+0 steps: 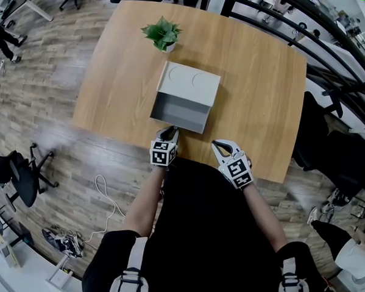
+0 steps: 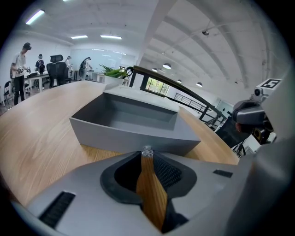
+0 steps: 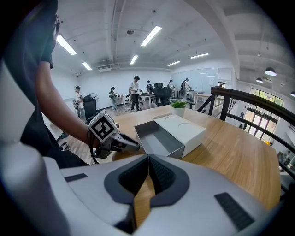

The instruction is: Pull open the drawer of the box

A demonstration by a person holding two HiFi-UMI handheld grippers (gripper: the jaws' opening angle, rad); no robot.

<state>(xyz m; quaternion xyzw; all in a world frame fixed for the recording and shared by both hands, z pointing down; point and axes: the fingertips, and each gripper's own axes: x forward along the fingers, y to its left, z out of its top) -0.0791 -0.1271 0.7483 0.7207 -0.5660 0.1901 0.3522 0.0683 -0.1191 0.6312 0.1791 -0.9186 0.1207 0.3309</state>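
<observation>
A white box (image 1: 192,82) lies in the middle of the wooden table (image 1: 264,104). Its grey drawer (image 1: 181,109) is slid out toward me and is empty. My left gripper (image 1: 169,132) is at the middle of the drawer's front wall. In the left gripper view the jaws (image 2: 147,156) are shut on a small clear knob (image 2: 147,150) on that wall (image 2: 133,136). My right gripper (image 1: 218,144) hovers near the table's near edge, right of the drawer, touching nothing. Its jaws (image 3: 148,157) are shut and empty. The right gripper view also shows the box (image 3: 184,126) and the left gripper (image 3: 132,145).
A small potted plant (image 1: 162,32) stands just behind the box. Black office chairs (image 1: 19,176) and a white cable (image 1: 106,196) are on the floor to the left. A dark railing (image 1: 334,52) runs along the right. People stand far off across the room (image 3: 135,92).
</observation>
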